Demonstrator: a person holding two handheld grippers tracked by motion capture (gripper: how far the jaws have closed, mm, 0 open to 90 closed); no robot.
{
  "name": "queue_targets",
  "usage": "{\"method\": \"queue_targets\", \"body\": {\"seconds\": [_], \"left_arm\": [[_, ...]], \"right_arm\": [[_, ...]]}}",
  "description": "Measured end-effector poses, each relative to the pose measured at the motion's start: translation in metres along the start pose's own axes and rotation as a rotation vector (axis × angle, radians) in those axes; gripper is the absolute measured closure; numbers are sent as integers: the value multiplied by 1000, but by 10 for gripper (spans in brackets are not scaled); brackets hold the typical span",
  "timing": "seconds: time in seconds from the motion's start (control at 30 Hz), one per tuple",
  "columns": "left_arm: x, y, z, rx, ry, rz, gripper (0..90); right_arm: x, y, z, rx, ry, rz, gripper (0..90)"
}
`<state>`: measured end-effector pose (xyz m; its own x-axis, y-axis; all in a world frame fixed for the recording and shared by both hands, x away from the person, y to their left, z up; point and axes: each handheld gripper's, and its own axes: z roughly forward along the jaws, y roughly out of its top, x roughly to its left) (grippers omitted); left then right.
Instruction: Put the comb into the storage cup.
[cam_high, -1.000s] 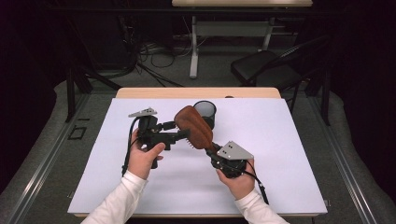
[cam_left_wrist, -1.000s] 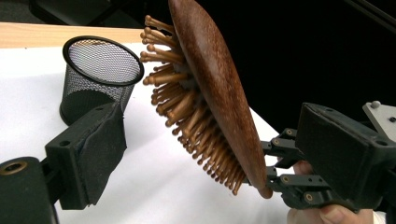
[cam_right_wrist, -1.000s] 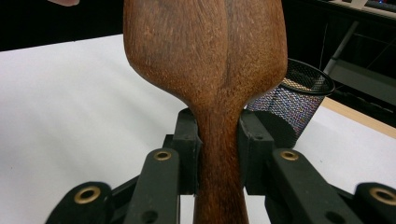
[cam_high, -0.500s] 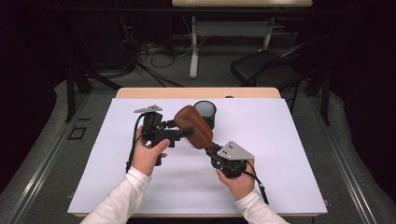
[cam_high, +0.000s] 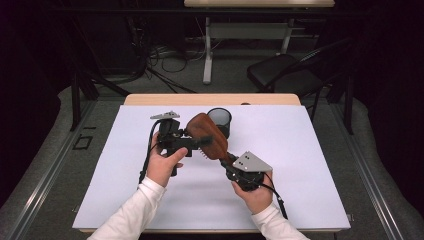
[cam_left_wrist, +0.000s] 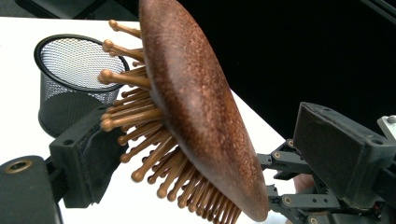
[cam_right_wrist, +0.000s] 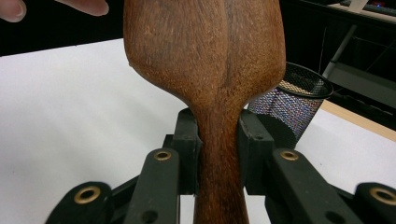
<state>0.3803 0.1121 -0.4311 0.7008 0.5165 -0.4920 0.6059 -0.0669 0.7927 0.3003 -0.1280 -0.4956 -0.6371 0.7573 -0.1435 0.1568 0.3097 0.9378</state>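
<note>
wooden hairbrush (cam_high: 206, 136) held up off the table (cam_high: 320, 165), over its far-middle part, just in front of the black mesh cup (cam_high: 220, 121) that stands near the far edge. brush head points toward the far-left, handle runs down toward the near-right.

right gripper (cam_high: 231, 162) has the handle: in the right gripper view both black jaws press flat on either side of the narrow wooden neck (cam_right_wrist: 219, 140), closed tight on it, smooth back of the brush head facing that camera. mesh cup (cam_right_wrist: 292, 105) sits behind and to the right in that view, bare white table below.

left gripper (cam_high: 202, 142) comes in from the left side at the brush head. in the left gripper view the jaws stand wide, one on the bristle side, one on the back side, with the brush head (cam_left_wrist: 196, 107) between them. jaws have just been closing a little. the bristle-side pad (cam_left_wrist: 91, 149) sits right at the tips of the wooden bristles, looks like it touches a few; the back-side jaw is clear of the wood with a visible gap. so no grip yet, fingers mostly open around the head. mesh cup (cam_left_wrist: 74, 84) behind the bristles in that view, upright, open at the top.

person's hands in white sleeves come from the near edge, left hand (cam_high: 165, 162) round the left gripper body, right hand (cam_high: 256, 195) under the right one. cables trail back toward the near edge.
</note>
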Motion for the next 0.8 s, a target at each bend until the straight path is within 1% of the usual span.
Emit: {"method": "queue_targets", "body": {"seconds": [0.13, 0.17, 0.23, 0.4, 0.5, 0.57, 0.8], "left_arm": [[1, 0, 3, 2, -4, -7, 137], [1, 0, 4, -3, -7, -22, 150], [1, 1, 4, -7, -8, -29, 155], [0, 1, 5, -9, -9, -27, 157], [2, 1, 6, -6, -12, -36, 158], [2, 1, 7, -8, -6, -39, 160], [3, 2, 7, -15, -8, -43, 188]], "right_arm": [[0, 1, -1, -1, 0, -1, 723], [0, 1, -1, -6, -1, -2, 723], [0, 1, -2, -9, -4, -3, 723], [0, 2, -3, -13, -7, 0, 723], [-1, 2, -3, -13, -6, 0, 723], [0, 1, -2, -12, -7, 0, 723], [0, 1, -2, -12, -2, -1, 723]]}}
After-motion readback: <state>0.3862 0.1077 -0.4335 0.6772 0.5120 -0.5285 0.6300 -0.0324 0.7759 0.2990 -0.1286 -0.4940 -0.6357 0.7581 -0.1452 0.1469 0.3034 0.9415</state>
